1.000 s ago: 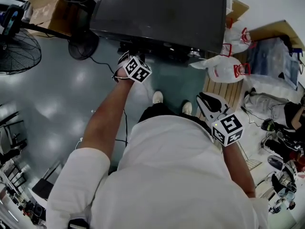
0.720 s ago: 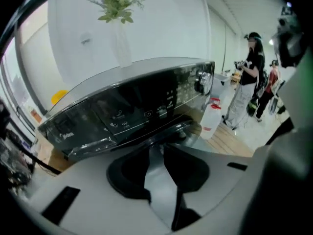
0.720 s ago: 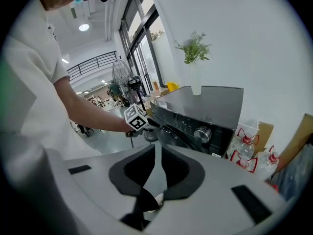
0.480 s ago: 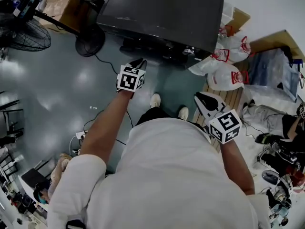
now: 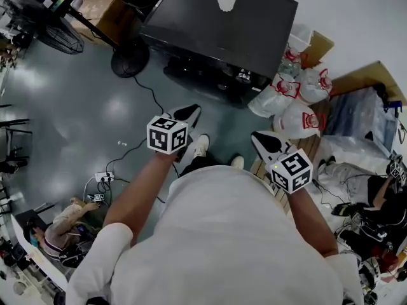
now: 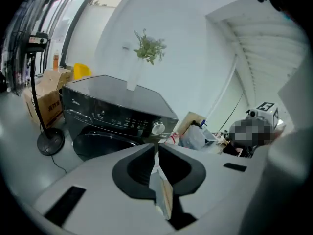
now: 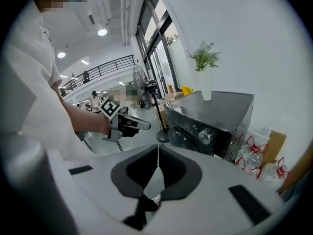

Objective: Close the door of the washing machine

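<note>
The washer [image 5: 222, 30] has its door [image 6: 98, 143] shut. Well before the washer, the left gripper [image 5: 186, 113] has empty jaws closing, a slit apart; the right gripper [image 5: 262, 141] has empty jaws closing, tips meeting.

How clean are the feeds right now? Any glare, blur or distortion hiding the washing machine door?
Head view: sharp, edges bent by the wide lens, soft light patches glaring on the floor; the washing machine shows mainly its dark top. Left gripper view: heavy fisheye, black corners, door dim but readable. Right gripper view: bright wall, machine front in focus.
</note>
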Action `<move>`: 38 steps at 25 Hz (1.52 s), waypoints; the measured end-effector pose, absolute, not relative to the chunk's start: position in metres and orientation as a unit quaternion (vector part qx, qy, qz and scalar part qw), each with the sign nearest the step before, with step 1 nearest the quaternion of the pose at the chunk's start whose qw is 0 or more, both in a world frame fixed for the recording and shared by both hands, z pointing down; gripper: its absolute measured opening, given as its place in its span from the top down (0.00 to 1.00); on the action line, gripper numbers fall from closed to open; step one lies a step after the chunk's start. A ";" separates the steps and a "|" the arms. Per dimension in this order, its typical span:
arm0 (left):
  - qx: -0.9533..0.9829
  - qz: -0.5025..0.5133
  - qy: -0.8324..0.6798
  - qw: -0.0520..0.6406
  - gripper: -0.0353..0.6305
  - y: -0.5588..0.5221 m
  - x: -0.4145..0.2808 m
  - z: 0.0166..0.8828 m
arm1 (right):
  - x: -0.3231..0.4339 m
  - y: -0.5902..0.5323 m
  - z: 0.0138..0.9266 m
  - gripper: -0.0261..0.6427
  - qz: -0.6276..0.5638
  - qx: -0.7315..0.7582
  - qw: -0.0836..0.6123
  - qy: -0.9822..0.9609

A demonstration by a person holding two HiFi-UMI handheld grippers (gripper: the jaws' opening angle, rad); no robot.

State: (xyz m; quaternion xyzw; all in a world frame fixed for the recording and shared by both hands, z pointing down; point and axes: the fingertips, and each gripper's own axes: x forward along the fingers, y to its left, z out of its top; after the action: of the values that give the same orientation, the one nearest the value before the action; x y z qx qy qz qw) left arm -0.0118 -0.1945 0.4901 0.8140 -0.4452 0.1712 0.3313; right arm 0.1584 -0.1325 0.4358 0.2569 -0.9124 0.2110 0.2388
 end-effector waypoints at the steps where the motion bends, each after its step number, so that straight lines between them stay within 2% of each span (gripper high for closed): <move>1: 0.815 0.161 -0.444 0.336 0.89 -0.187 -0.005 0.482 | 0.159 -0.131 0.434 0.94 0.209 0.249 0.241 -0.915; 15: 0.826 0.132 -0.437 0.331 0.89 -0.109 0.063 0.425 | 0.184 -0.110 0.422 0.94 0.174 0.180 0.256 -0.934; 38: 0.822 0.136 -0.448 0.325 0.89 -0.092 0.069 0.425 | 0.185 -0.094 0.421 0.95 0.160 0.158 0.252 -0.941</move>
State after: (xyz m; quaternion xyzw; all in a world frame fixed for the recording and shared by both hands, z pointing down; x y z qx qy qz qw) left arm 0.0691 -0.0922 0.4246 0.8217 -0.4482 0.1355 0.3250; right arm 0.1852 -0.0944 0.4211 0.1582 -0.9413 0.1599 0.2518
